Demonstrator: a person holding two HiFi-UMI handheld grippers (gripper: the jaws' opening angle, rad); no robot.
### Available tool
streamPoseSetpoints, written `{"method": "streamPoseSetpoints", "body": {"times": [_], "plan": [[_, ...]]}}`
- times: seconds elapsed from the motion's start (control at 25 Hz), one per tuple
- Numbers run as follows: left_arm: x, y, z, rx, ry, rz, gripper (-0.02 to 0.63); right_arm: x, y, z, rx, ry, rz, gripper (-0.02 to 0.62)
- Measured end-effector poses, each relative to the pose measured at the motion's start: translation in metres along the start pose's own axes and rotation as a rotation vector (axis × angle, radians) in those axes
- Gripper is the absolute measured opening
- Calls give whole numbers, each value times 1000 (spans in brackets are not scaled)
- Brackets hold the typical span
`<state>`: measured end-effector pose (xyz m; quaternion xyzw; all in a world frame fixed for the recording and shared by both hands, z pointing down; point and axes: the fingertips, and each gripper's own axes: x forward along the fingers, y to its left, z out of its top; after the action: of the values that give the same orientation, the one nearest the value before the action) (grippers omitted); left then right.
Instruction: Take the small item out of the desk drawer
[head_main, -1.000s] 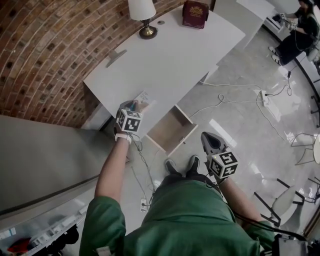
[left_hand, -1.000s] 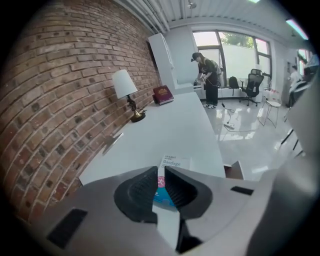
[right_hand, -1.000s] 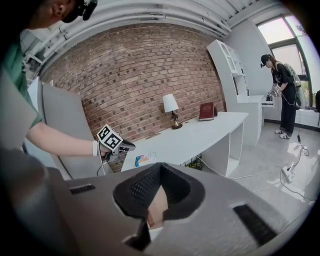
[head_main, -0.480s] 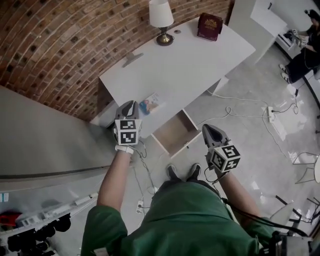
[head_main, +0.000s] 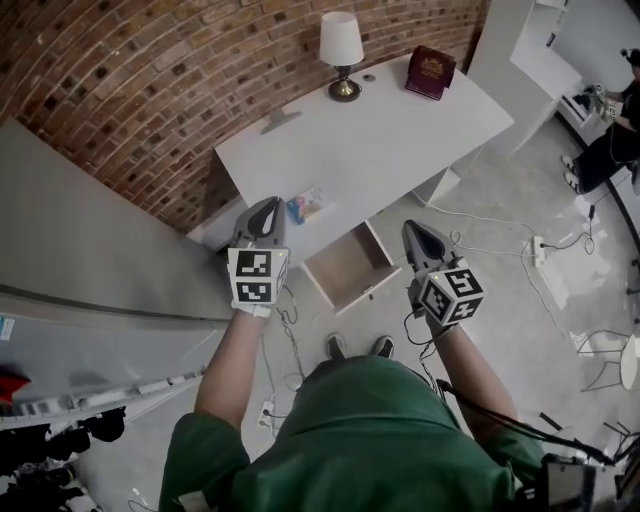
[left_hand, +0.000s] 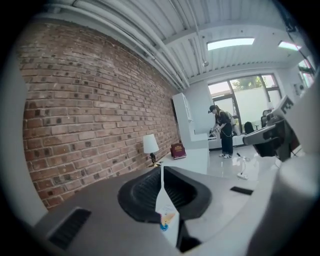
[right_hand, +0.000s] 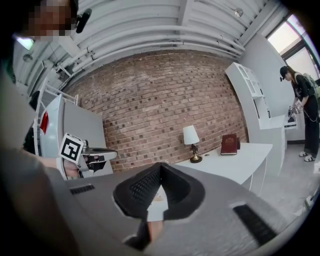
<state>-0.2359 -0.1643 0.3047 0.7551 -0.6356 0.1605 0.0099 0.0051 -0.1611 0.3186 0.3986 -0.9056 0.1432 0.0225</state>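
Observation:
The small item (head_main: 308, 204), a flat blue-and-white packet, lies on the white desk (head_main: 380, 140) near its front edge. Just below it the desk drawer (head_main: 350, 268) stands pulled out, and its wooden bottom shows nothing inside. My left gripper (head_main: 268, 206) hovers left of the packet, apart from it. In the left gripper view the left gripper (left_hand: 161, 168) has its jaws shut and empty, with the packet (left_hand: 165, 220) showing beyond them. My right gripper (head_main: 415, 229) hangs to the right of the drawer. The right gripper (right_hand: 160, 165) is shut, with nothing held.
A lamp (head_main: 341, 55) and a dark red book (head_main: 430, 72) stand at the desk's far side against the brick wall. A grey cabinet (head_main: 100, 240) lies to the left. Cables and a power strip (head_main: 535, 243) cross the floor at right, where a person (head_main: 615, 140) works.
My left gripper has drawn back from the packet, which stays on the desk. Both grippers now sit higher in the head view, flanking the open drawer.

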Motion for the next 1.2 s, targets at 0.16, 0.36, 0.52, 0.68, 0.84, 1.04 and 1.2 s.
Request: {"method": "streamPoseSetpoints", "body": {"times": [0.16,0.36,0.52,0.68,0.84,1.04,1.2], "plan": [[-24,-8,25,-30,-70,6,17,-9,7,24,-33,-40,9,3],[-42,-16,52,-30,-145,8,14,-23,10,50,-106,-92,-2,2],[-53,-20,63,-58,-185,19,14,-35,13,73,-160,-148,-17,3],[-60,-15,54,-155,-185,25,14,-47,16,86,-193,-189,-11,3],[-69,-12,52,-169,-201,26,15,-55,13,92,-214,-204,-31,3],[-76,-7,54,-185,-220,33,15,-56,6,92,-187,-187,-55,2],[-78,-7,53,-203,-240,20,15,-57,5,95,-202,-196,-57,2]]}}
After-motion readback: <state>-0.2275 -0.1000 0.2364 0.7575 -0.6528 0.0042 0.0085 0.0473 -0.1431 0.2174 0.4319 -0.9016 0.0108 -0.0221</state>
